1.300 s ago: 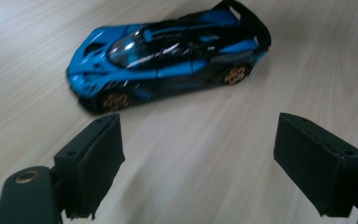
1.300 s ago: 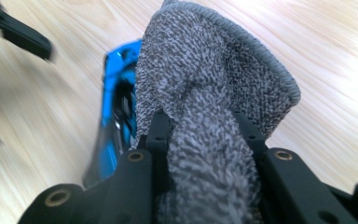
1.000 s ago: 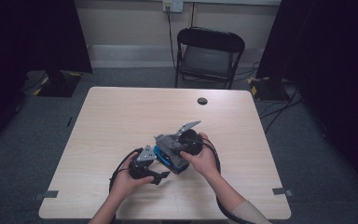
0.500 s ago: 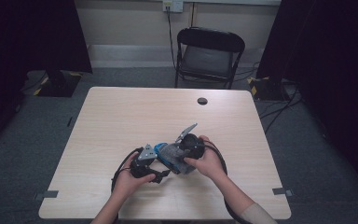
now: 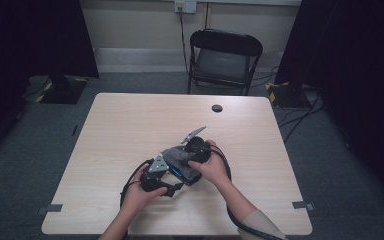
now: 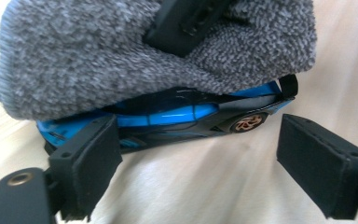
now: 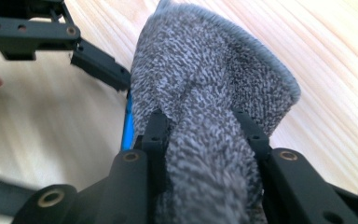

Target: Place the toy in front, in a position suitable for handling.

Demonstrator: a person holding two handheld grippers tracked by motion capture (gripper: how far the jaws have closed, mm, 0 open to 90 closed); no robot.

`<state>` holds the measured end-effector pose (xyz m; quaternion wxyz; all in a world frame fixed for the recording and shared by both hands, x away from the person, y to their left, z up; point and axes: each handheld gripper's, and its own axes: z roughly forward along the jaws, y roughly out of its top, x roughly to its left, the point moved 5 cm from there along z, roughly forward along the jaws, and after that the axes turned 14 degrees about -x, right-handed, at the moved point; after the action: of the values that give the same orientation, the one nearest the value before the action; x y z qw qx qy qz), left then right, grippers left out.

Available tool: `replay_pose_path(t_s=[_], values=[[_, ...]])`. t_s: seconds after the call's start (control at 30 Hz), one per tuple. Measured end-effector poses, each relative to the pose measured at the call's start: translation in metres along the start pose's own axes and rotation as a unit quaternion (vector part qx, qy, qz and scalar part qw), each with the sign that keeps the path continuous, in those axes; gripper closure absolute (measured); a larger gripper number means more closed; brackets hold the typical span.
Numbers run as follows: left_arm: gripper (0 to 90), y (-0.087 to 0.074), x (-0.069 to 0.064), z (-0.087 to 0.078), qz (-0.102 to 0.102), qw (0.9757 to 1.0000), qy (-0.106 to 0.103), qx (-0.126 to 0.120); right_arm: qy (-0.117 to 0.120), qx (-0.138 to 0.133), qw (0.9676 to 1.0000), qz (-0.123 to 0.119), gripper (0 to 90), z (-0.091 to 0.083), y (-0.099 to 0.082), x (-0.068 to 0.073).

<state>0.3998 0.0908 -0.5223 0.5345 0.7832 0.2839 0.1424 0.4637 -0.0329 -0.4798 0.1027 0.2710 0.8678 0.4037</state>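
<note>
The right tool (image 7: 200, 135) grips a bunched grey cloth (image 7: 205, 93) and presses it onto the top of a blue toy car (image 6: 168, 116), apparently to wipe the body. The left tool (image 6: 200, 154) stands beside the car's flank with its jaws apart, having just been opening; neither pad presses the car, so it seems to be letting go after steadying it. The car sits on the pale wooden surface (image 5: 130, 125), nearer the front edge, about midway between the sides. A small dark disc (image 5: 217, 108) lies near the far edge. Beyond stands a black folding chair (image 5: 225, 60) on grey carpet, with dark curtains at either side.
</note>
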Motion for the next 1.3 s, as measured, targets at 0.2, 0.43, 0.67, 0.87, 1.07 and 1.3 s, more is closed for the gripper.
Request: replay_pose_path(t_s=[0.2, 0.43, 0.67, 0.87, 1.07, 1.3], values=[[11.6, -0.003, 0.004, -0.001, -0.007, 0.9999, 0.011, -0.006, -0.003, -0.008, 1.0000, -0.002, 55.4, 0.003, 0.002, 0.003], [11.9, -0.003, 0.005, -0.001, 0.000, 0.9999, 0.015, 0.001, -0.016, -0.061, 0.9980, 0.009, 49.7, -0.016, -0.006, 0.001], [11.2, -0.003, 0.004, 0.000, 0.002, 0.9999, 0.015, 0.002, -0.022, -0.054, 0.9983, 0.003, 62.5, -0.012, -0.012, 0.000], [10.2, -0.003, 0.003, 0.001, -0.001, 0.9999, 0.014, 0.000, -0.020, -0.018, 0.9996, -0.011, 66.1, -0.014, -0.006, 0.006], [9.1, -0.003, 0.003, 0.001, -0.004, 0.9999, 0.013, -0.002, -0.023, -0.039, 0.9989, -0.015, 65.1, -0.002, 0.015, 0.003], [9.2, -0.003, 0.003, 0.002, 0.004, 0.9999, 0.014, -0.004, -0.012, -0.029, 0.9991, -0.029, 64.8, 0.002, 0.003, 0.009]])
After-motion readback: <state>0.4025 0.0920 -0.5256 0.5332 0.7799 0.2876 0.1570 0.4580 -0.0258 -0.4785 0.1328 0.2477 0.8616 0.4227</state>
